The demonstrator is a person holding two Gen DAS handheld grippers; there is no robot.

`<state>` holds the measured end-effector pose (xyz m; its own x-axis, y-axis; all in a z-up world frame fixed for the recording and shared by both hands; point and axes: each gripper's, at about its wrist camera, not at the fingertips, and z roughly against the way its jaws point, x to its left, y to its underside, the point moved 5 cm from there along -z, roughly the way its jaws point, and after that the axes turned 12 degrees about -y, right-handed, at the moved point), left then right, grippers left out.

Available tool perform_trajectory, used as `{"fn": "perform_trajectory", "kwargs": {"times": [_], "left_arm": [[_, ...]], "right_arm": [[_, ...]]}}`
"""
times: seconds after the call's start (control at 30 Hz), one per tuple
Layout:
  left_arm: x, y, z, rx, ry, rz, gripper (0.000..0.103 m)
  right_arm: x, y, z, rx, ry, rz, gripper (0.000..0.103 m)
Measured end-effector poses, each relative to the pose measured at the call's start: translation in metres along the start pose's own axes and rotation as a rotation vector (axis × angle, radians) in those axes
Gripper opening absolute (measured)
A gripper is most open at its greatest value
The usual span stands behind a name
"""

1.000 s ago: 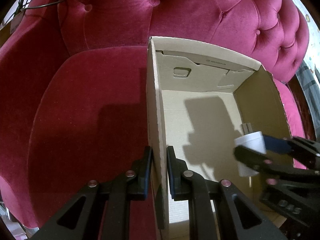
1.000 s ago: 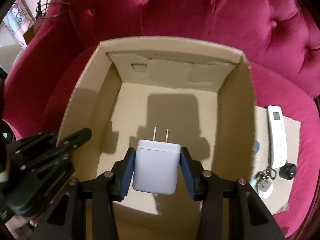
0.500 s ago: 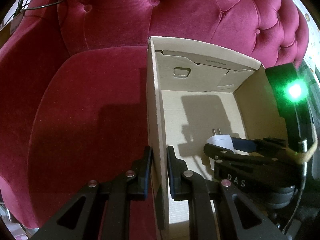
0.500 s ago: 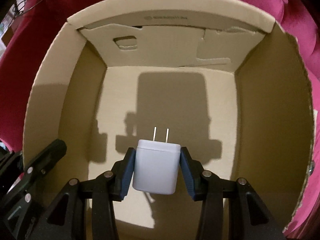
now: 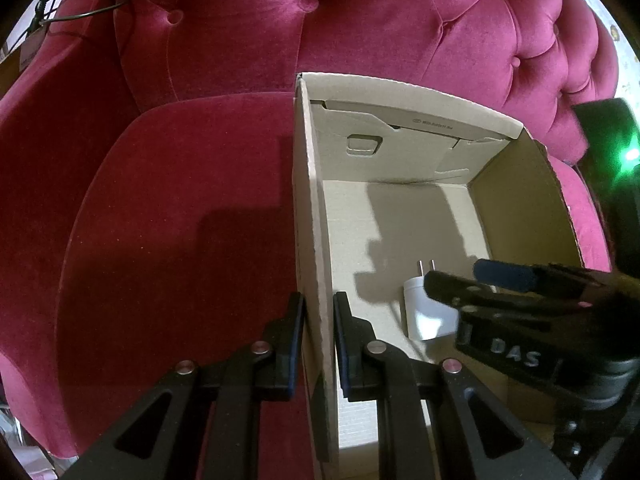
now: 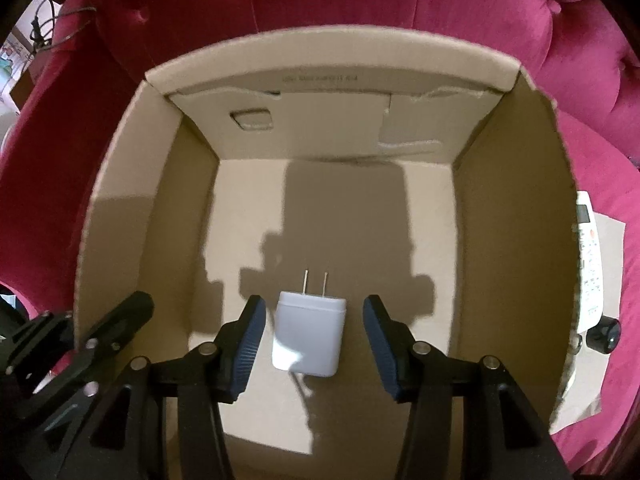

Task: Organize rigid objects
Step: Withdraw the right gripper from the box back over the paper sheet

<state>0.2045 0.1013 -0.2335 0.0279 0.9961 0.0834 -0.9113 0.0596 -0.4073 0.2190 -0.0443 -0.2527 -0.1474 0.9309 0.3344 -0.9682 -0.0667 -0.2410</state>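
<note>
Placing step: the charger lies on the box floor between the wide-open right gripper. The left gripper clamps the box wall. Next: withdraw upward, then fetch the remote.

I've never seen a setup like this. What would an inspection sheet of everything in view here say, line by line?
Surface: crimson tufted velvet sofa, box standing on its seat.
Job's things: white plug-in charger lying on the floor of the open cardboard box, prongs pointing to the far wall.
Clutter: white remote control, small black round object, on a flat cardboard sheet right of the box.
Grippers: left claw clamped on the box's left wall; right claw open, fingers apart from the charger.
Cables: thin dark wire loop on the sofa's far left.
Surroundings: too little in view to tell.
</note>
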Motion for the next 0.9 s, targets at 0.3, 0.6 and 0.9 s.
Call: {"fn": "perform_trajectory", "kwargs": {"times": [0.3,0.6,0.9], "left_arm": [[0.001,0.0,0.0,-0.003,-0.008,-0.008,0.016],[0.002,0.001,0.001,-0.004,-0.011,-0.01,0.016],[0.0,0.001,0.001,-0.008,-0.02,-0.014,0.016]], "right_arm": [[0.007,-0.005,0.041,-0.052,0.018,0.015,0.057],[0.006,-0.008,0.073,-0.096,0.064,0.041,0.086],[-0.016,-0.012,0.112,-0.146,0.091,0.038,0.103]]}}
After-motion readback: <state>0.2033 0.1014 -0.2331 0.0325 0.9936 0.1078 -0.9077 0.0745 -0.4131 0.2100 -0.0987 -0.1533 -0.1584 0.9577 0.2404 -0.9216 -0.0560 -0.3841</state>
